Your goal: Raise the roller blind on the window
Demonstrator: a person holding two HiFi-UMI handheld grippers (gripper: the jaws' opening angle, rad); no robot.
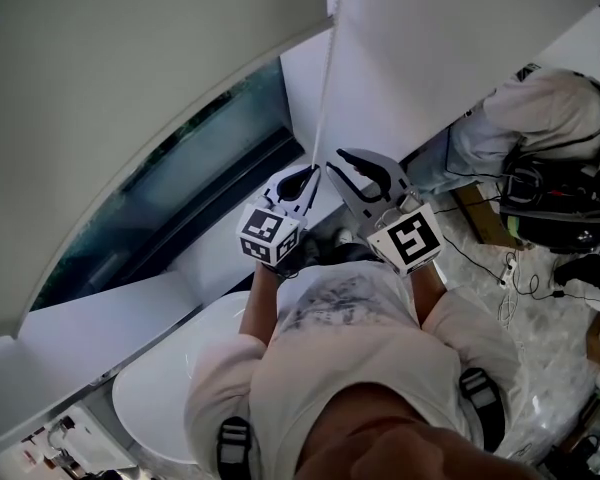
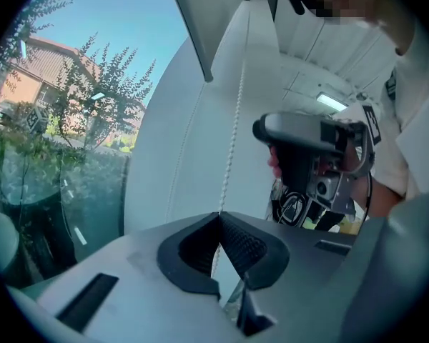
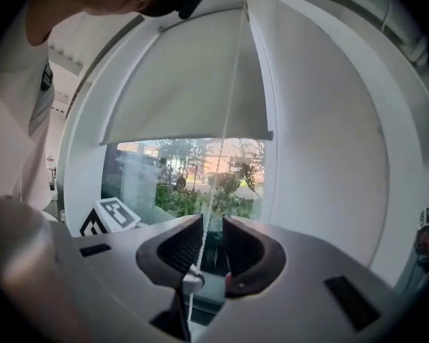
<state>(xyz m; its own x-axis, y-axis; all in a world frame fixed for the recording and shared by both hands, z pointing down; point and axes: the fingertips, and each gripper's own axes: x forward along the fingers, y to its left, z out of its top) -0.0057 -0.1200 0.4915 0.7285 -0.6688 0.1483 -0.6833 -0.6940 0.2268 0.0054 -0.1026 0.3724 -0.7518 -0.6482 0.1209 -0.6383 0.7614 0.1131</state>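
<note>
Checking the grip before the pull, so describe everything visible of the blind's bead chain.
The bead chain is a thin white string of small beads, plastic by the look. It hangs straight down beside the edge of the roller blind. The left claw is shut on it, pinching it at the jaw tips. It also passes between the parted jaws of the right claw, close to one jaw but not clamped. A small white connector sits on it there.
</note>
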